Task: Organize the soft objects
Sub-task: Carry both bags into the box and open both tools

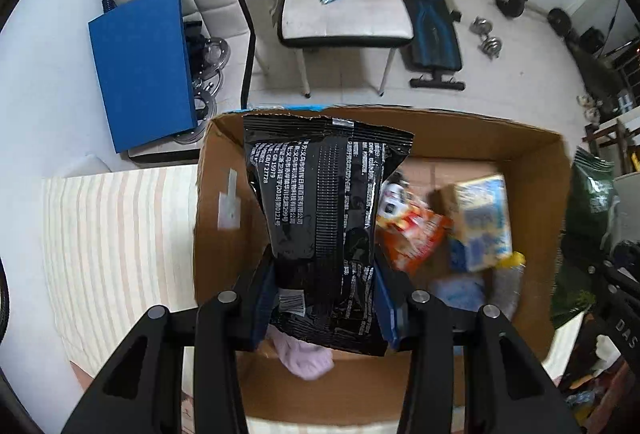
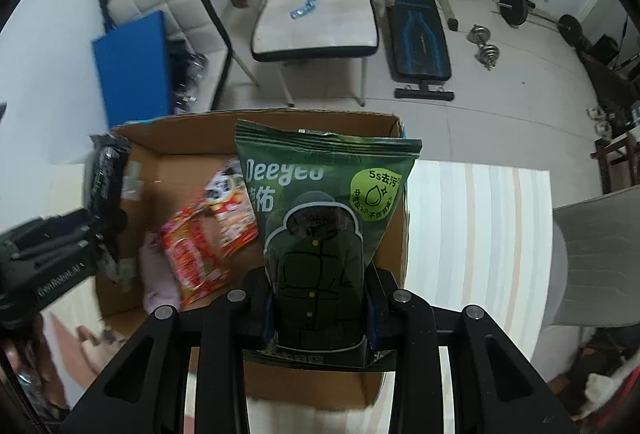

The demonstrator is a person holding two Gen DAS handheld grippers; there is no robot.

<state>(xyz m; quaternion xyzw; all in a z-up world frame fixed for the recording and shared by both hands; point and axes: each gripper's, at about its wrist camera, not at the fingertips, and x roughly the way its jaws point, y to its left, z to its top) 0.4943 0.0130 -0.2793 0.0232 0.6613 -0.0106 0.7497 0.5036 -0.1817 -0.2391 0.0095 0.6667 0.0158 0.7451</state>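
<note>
My left gripper (image 1: 325, 298) is shut on a black soft pack (image 1: 324, 209) and holds it over the left part of an open cardboard box (image 1: 532, 169). My right gripper (image 2: 320, 310) is shut on a green Deeyeo wipes pack (image 2: 324, 218) above the box's right side (image 2: 394, 234). Inside the box lie an orange-red snack bag (image 1: 412, 234), a blue and yellow carton (image 1: 480, 222), a pink cloth (image 1: 308, 358) and a clear bottle with a yellow cap (image 1: 508, 282). The green pack also shows at the right edge of the left wrist view (image 1: 588, 226).
The box stands on a table with a striped cloth (image 1: 120, 242). Beyond the table edge are two white chairs (image 1: 344, 9), a blue board (image 1: 144, 65), a weight bench (image 1: 432, 29) and dumbbells (image 1: 486, 35) on the floor. A grey chair (image 2: 600, 254) stands at right.
</note>
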